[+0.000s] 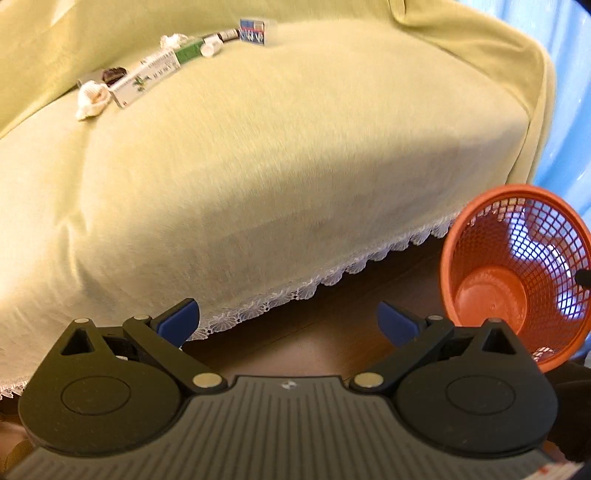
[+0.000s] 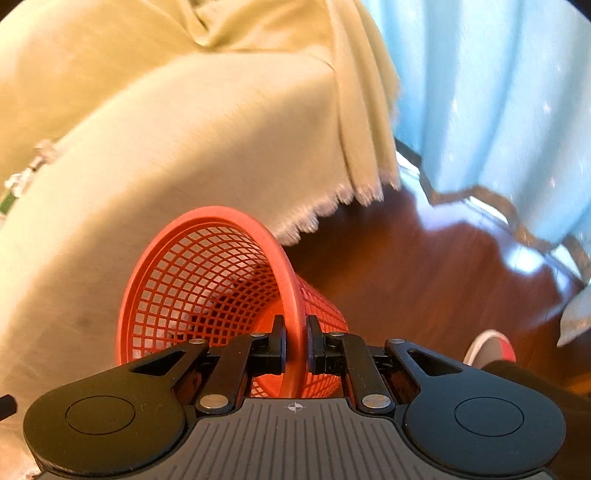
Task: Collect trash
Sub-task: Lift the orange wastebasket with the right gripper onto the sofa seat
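Trash (image 1: 155,70) lies in a loose row at the upper left of the left wrist frame, on a pale yellow-green cover (image 1: 295,155) draped over a sofa: crumpled white paper (image 1: 91,99), a long white and green box (image 1: 147,75), a small dark wrapper (image 1: 113,74), a white cap (image 1: 211,48) and a blue and white carton (image 1: 253,31) at the far end. The left gripper (image 1: 288,325) hangs low in that frame with its blue-tipped fingers spread wide and nothing between them — well apart from the trash. An orange mesh basket (image 1: 476,236) sits tilted at the right edge, its inside bare. In the right wrist frame the right gripper (image 2: 295,341) is clamped on the basket's rim, one finger inside and one outside — the basket leans toward the cover. A dark wood floor (image 2: 424,266) fills the middle right, with a light blue curtain (image 2: 498,92) at the upper right and a shoe (image 2: 489,347) at the lower right.
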{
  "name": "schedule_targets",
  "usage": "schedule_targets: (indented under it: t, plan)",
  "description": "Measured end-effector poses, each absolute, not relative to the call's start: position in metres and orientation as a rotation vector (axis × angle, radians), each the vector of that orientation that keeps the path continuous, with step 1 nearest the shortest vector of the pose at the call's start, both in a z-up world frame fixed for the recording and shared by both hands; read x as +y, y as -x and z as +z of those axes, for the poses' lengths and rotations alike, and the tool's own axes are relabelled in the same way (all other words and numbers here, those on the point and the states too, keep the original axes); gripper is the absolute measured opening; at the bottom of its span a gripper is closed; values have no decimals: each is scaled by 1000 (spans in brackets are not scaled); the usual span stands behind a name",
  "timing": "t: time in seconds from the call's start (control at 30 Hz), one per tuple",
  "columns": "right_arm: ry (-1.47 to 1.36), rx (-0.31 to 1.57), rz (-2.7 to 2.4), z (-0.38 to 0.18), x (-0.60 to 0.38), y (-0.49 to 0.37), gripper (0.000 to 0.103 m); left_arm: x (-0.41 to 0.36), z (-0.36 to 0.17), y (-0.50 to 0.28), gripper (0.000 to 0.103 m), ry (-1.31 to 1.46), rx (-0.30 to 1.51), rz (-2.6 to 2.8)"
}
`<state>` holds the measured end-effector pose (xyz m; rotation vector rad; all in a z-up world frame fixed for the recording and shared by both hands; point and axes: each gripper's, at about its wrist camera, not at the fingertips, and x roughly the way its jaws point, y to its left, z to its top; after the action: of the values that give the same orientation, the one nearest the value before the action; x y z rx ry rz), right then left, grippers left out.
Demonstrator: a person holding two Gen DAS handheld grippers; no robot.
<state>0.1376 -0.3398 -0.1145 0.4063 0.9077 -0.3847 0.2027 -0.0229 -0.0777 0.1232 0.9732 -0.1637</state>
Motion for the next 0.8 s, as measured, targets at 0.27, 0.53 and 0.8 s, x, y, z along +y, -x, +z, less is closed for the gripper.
schedule_targets:
  t: [0.27, 0.53, 0.8]
  plan:
    - [-347, 793, -296, -23, -288, -130, 7, 1, -25, -178, 101, -80, 878, -162]
    - [-273, 694, -173, 51, -228, -155, 7, 35, 13, -166, 101, -39, 798, -122]
    - [-217, 687, -101, 62, -188, -212, 7, 65, 24, -180, 101, -8, 794, -43]
